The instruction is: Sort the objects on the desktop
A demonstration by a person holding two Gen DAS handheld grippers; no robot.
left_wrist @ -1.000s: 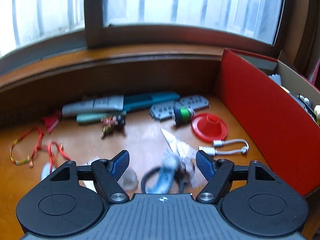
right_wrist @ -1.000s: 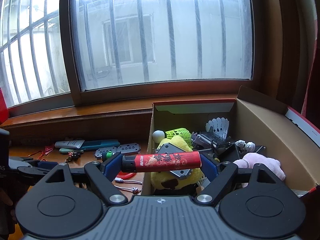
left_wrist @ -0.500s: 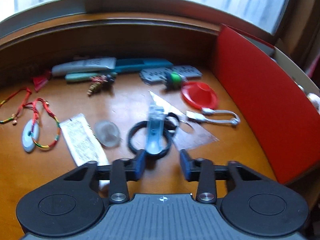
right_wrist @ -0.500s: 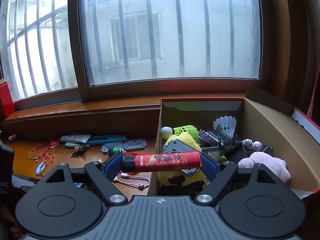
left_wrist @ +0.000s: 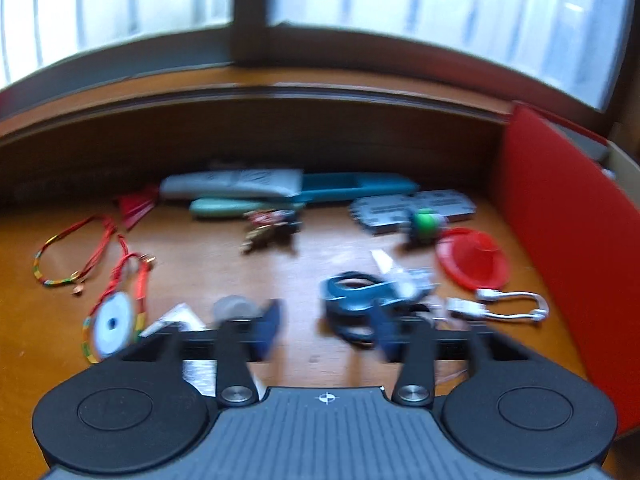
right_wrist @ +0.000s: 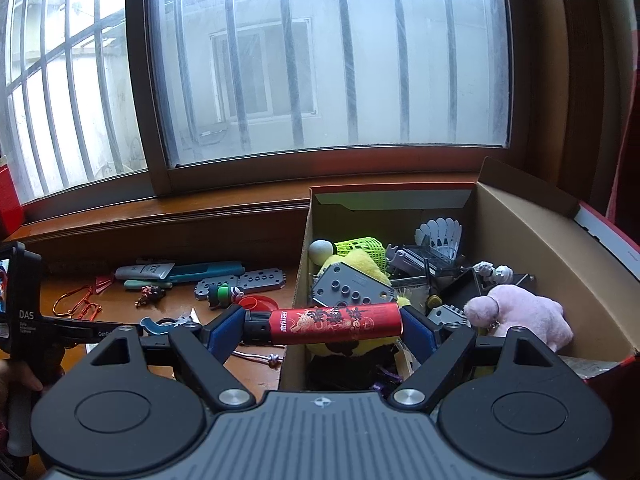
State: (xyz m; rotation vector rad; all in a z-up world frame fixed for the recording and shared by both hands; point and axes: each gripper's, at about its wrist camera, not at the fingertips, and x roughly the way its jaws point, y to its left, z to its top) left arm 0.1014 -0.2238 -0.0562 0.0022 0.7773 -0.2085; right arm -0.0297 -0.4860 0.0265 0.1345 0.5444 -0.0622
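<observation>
My right gripper (right_wrist: pixel 324 326) is shut on a red printed tube with a black cap (right_wrist: pixel 332 321), held crosswise above the near left wall of the open cardboard box (right_wrist: pixel 524 232). My left gripper (left_wrist: pixel 326 332) hovers low over the wooden desk (left_wrist: pixel 224 268). Its jaws are opening, and nothing lies between them. A blue clip on a black ring (left_wrist: pixel 352 294) rests on the desk just ahead of its right fingertip. The same clip (right_wrist: pixel 157 325) shows in the right wrist view beside the left gripper's finger. The left wrist view is blurred.
Ahead on the desk lie a red disc (left_wrist: pixel 472 260), white cable (left_wrist: pixel 508 308), grey plates (left_wrist: pixel 412 208), teal case (left_wrist: pixel 352 188), pale tube (left_wrist: pixel 232 184) and red cords (left_wrist: pixel 80 248). The box's red wall (left_wrist: pixel 560 220) bounds the right. A pink plush (right_wrist: pixel 524 316) and shuttlecock (right_wrist: pixel 440 236) sit inside.
The left jaws narrowed beside the blue clip, then spread wide again, and that view tilted up. The right gripper keeps its hold on the red tube.
</observation>
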